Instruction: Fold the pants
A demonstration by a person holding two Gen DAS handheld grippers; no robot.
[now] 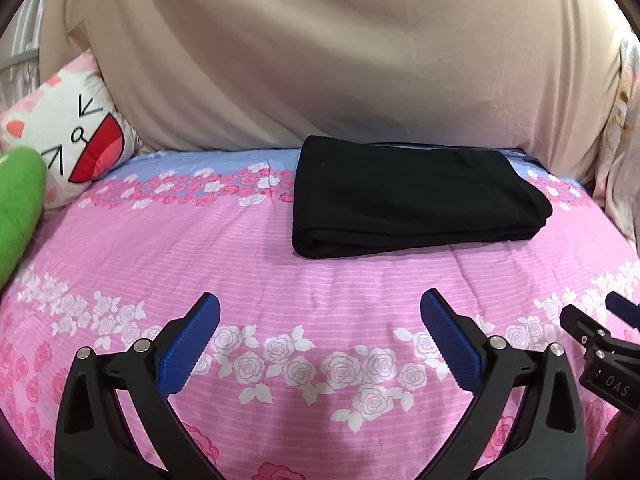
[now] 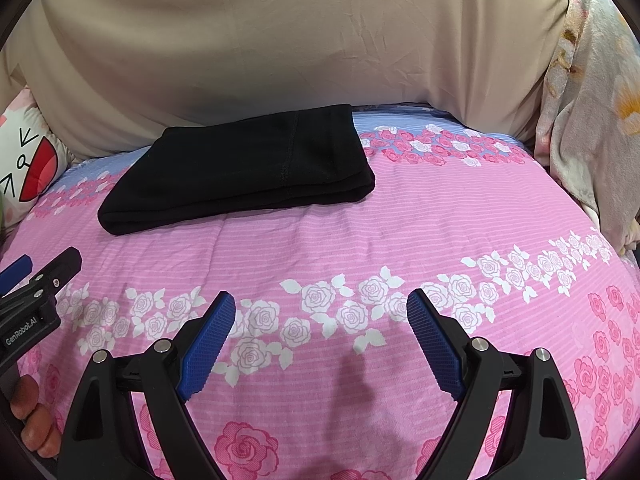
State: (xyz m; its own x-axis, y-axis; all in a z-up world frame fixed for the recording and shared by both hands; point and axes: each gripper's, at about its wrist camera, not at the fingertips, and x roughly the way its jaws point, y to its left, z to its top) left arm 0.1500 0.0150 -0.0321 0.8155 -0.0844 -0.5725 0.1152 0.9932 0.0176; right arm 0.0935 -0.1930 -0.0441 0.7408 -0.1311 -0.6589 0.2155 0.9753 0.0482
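The black pants (image 1: 416, 196) lie folded into a compact rectangle on the pink flowered bedsheet (image 1: 240, 240), near the back of the bed. They also show in the right wrist view (image 2: 240, 168), up and to the left. My left gripper (image 1: 320, 308) is open and empty, held above the sheet in front of the pants. My right gripper (image 2: 320, 304) is open and empty too, in front and to the right of the pants. Each gripper shows at the edge of the other's view, the right one (image 1: 600, 320) and the left one (image 2: 40, 272).
A large beige pillow (image 1: 340, 48) stands behind the pants. A white cartoon cushion (image 1: 76, 128) and a green plush (image 1: 16, 204) lie at the left. A flowered blanket (image 2: 592, 112) is heaped at the right.
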